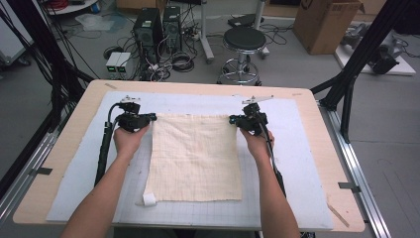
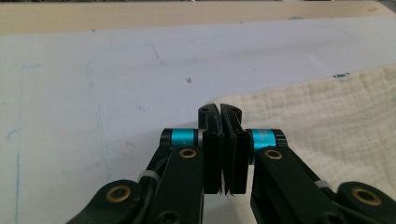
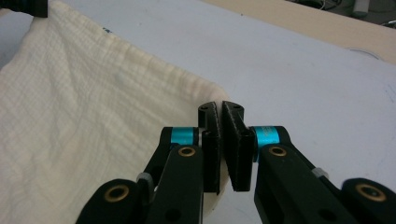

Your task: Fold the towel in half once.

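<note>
We are holding the cloth (image 1: 194, 157) flat on the mat (image 1: 307, 163), one gripper at each far corner. Our left gripper (image 2: 220, 113) is pinching the far left corner with its jaws pressed together; our right gripper (image 3: 220, 109) is clamping the far right corner, jaws nearly closed.

Whether the left tool (image 2: 221, 114) pinches the cloth (image 1: 194, 157) corner is hidden behind its closed jaws; likewise the right tool (image 3: 220, 112). The small white tag (image 1: 149, 199) at the cloth's lower left is too small to read.
</note>
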`<action>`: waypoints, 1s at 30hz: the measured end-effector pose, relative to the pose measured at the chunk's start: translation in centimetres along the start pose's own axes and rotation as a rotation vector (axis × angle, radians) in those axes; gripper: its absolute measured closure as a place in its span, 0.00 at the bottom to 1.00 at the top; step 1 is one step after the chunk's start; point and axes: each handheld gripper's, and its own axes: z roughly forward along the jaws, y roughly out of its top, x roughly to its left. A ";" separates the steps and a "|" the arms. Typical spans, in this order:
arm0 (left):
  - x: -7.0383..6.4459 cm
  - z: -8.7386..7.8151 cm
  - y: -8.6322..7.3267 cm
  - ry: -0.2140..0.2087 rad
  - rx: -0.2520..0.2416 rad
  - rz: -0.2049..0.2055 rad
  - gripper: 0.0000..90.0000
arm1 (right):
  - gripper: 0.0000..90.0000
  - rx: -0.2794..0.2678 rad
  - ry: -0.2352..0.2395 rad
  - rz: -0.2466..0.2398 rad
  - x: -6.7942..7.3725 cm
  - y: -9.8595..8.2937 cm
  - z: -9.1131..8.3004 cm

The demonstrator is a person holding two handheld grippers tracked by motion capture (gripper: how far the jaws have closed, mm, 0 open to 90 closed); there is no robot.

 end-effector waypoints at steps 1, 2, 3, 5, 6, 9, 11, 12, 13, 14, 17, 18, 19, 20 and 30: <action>-0.1 -0.1 0.1 -0.008 -0.009 -0.002 0.97 | 0.96 0.000 0.001 0.006 -0.1 0.0 -0.1; -0.1 -0.1 0.2 -0.010 -0.006 -0.002 0.97 | 0.96 -0.001 0.004 0.003 -0.2 0.0 -0.1; -0.1 0.0 0.1 -0.010 0.000 0.003 0.97 | 0.96 0.002 0.011 0.014 -0.3 -0.1 -0.1; -0.1 0.1 -0.1 -0.021 0.025 0.010 0.97 | 0.96 0.005 0.031 0.042 -0.6 -0.4 -0.1; -0.1 0.1 -0.3 -0.024 0.034 0.018 0.97 | 0.96 0.009 0.041 0.050 -0.7 -0.5 -0.1; -0.3 -0.2 -0.4 -0.035 0.022 0.027 0.97 | 0.96 0.001 0.052 0.053 -0.8 -0.8 -0.4; -0.4 -0.5 -0.4 -0.042 0.017 0.028 0.97 | 0.96 -0.009 0.066 0.051 -0.9 -0.9 -0.7; -0.4 -0.7 -0.5 -0.045 0.016 0.033 0.97 | 0.96 -0.011 0.081 0.061 -0.9 -1.0 -0.9; -0.5 -0.9 -0.6 -0.044 0.015 0.037 0.97 | 0.96 -0.017 0.102 0.063 -1.0 -1.0 -1.1; -0.5 -1.1 -0.7 -0.047 0.008 0.036 0.97 | 0.96 -0.020 0.123 0.076 -0.9 -1.1 -1.3; -0.7 -1.7 -1.2 -0.061 -0.005 0.037 0.97 | 0.96 -0.029 0.137 0.055 -0.5 -1.4 -1.6; -0.7 -2.0 -1.4 -0.066 -0.011 0.038 0.97 | 0.96 -0.027 0.145 0.060 -0.5 -1.6 -1.7; -0.8 -2.2 -1.5 -0.070 -0.008 0.039 0.97 | 0.96 -0.029 0.152 0.060 -0.5 -1.8 -1.8; -0.9 -2.3 -1.6 -0.074 -0.008 0.043 0.97 | 0.96 -0.030 0.160 0.063 -0.5 -1.9 -1.8; -1.8 -4.5 -2.5 -0.121 -0.029 0.080 0.97 | 0.96 -0.025 0.212 0.025 0.9 -1.8 -3.7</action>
